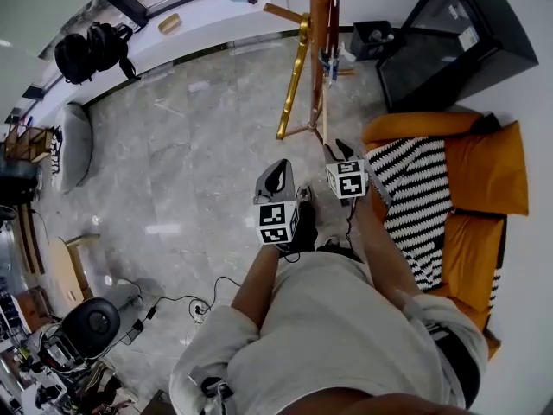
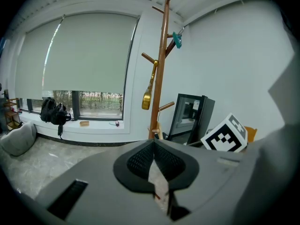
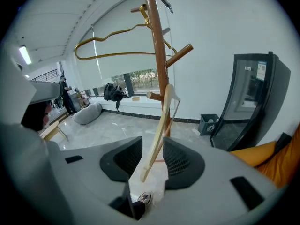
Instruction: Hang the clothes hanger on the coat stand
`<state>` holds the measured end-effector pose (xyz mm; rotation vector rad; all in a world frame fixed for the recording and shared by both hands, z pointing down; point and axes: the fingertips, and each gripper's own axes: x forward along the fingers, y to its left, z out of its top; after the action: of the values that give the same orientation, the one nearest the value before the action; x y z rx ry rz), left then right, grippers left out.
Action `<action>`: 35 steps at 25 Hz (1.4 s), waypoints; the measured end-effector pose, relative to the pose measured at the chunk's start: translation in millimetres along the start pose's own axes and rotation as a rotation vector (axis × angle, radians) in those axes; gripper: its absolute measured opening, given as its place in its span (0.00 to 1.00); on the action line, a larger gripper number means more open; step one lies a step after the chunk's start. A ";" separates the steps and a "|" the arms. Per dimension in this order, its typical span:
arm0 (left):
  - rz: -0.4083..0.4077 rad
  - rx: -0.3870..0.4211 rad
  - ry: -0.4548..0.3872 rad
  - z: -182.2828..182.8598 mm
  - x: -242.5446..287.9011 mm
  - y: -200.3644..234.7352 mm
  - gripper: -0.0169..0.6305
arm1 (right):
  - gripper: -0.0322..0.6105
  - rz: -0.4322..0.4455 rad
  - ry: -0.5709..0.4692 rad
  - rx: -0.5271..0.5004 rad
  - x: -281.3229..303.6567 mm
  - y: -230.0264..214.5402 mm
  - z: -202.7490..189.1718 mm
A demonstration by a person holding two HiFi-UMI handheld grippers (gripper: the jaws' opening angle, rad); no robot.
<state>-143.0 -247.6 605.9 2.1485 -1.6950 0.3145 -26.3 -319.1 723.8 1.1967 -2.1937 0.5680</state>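
1. In the right gripper view the coat stand (image 3: pixel 158 55) runs off the top edge, and the right gripper (image 3: pixel 152 146) hides its foot.
2. In the left gripper view the teal object (image 2: pixel 177 39) on a peg is too small to identify.

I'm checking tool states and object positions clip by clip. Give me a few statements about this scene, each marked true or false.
1. The right tool has its jaws apart, with a pale hanger between them. True.
2. The left tool grips a hanger. False: its jaws are together with nothing between them.
3. A gold hanger hangs on the coat stand. True.
4. The backpack lies on the orange sofa. False: it sits on the window sill, and a striped blanket lies on the sofa.
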 end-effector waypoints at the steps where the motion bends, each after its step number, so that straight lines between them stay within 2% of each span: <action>1: -0.001 0.001 -0.002 -0.1 -1.5 -1.9 0.04 | 0.25 0.003 -0.012 0.000 -3.1 0.4 1.8; 10: -0.007 0.018 -0.041 9.7 -22.2 -18.4 0.04 | 0.25 0.017 -0.160 -0.033 -56.9 14.5 28.2; 15: -0.013 0.028 -0.065 13.1 -37.3 -33.5 0.04 | 0.15 0.006 -0.250 -0.067 -98.0 20.1 40.9; 20: -0.020 0.042 -0.101 17.5 -56.2 -54.6 0.04 | 0.07 0.006 -0.318 -0.158 -143.2 33.4 49.0; 30: -0.020 0.071 -0.160 13.9 -116.3 -98.9 0.04 | 0.06 0.007 -0.510 -0.173 -248.9 52.9 57.8; 35: -0.014 0.064 -0.187 3.3 -165.1 -119.2 0.04 | 0.06 -0.007 -0.578 -0.178 -305.3 66.3 46.6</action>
<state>-68.4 -80.1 517.4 2.2977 -1.7915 0.1700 37.2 -126.3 481.7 1.3933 -2.6386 0.0078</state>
